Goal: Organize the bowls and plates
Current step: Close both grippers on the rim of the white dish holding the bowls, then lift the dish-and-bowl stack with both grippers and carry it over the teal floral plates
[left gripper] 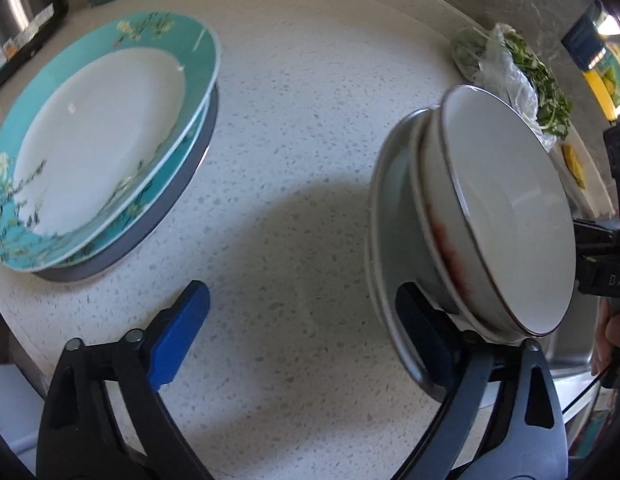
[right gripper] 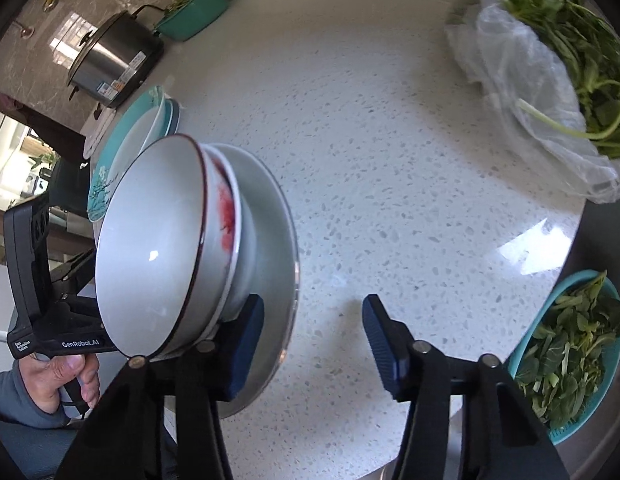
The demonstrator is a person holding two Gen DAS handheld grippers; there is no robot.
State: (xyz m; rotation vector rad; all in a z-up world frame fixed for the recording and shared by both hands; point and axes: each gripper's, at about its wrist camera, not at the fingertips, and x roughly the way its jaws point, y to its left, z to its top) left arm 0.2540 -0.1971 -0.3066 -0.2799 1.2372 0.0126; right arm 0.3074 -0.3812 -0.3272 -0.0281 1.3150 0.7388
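Two piles already stand on the speckled counter (left gripper: 310, 128): a plate stack (left gripper: 98, 140) of teal floral-rimmed plates over a dark-edged one at the left wrist view's left, and a bowl stack (left gripper: 506, 208) of two nested white bowls seated on a pale plate (right gripper: 270, 248), the lower bowl marked with a red pattern. The sorting therefore looks largely done; what remains, by judgement, is settling or moving the bowl stack, and perhaps merging its pale plate with the plate stack. The left gripper (left gripper: 306, 340) straddles the near rim of the pale plate, one blue pad on bare counter and the other against the plate under the bowls; its jaws stand wide with no squeeze evident. The right gripper (right gripper: 310, 344) mirrors this from the opposite side, one pad tucked under the bowls at the plate's rim and the other over open counter, jaws at a middling gap, gripping nothing. Bagged greens (right gripper: 558, 80), a colander (right gripper: 570, 360) of leaves and a steel pot (right gripper: 114, 64) lie well apart.
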